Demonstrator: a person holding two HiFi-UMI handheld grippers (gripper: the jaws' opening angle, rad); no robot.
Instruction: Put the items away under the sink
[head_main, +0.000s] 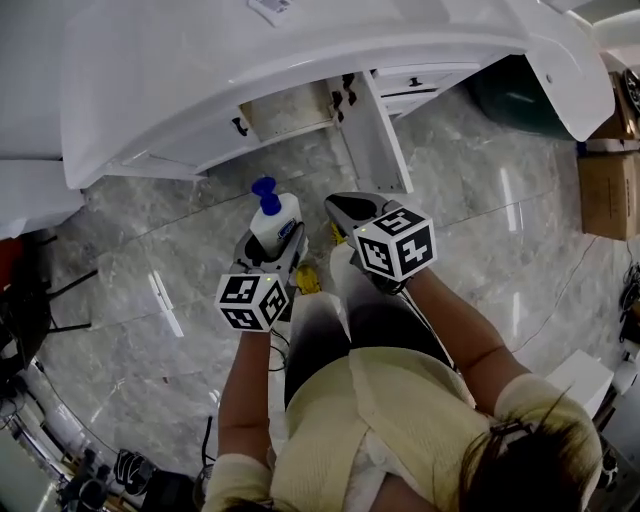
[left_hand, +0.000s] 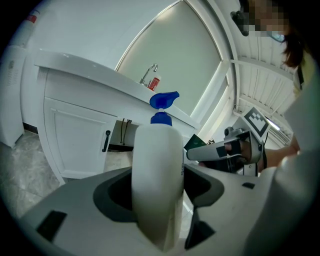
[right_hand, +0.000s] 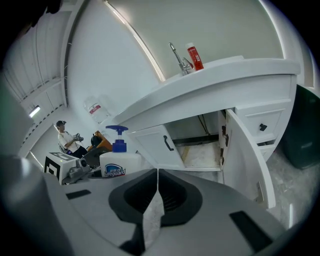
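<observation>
A white soap pump bottle (head_main: 277, 220) with a blue pump head is held upright in my left gripper (head_main: 268, 243), whose jaws are shut on its body. In the left gripper view the bottle (left_hand: 155, 170) fills the space between the jaws. My right gripper (head_main: 347, 207) hovers beside it on the right, shut with nothing in it; only a thin slit shows between its jaws (right_hand: 157, 192). The bottle (right_hand: 120, 163) appears at the left of the right gripper view. Ahead, the cabinet under the sink (head_main: 290, 108) stands open, its right door (head_main: 380, 135) swung outward.
The left cabinet door (left_hand: 82, 137) is closed. A faucet (right_hand: 178, 57) and a red bottle (right_hand: 194, 56) are on the counter. A dark green bin (head_main: 520, 95) stands right of the cabinet, with cardboard boxes (head_main: 608, 190) beyond. A person (right_hand: 66, 138) sits far left.
</observation>
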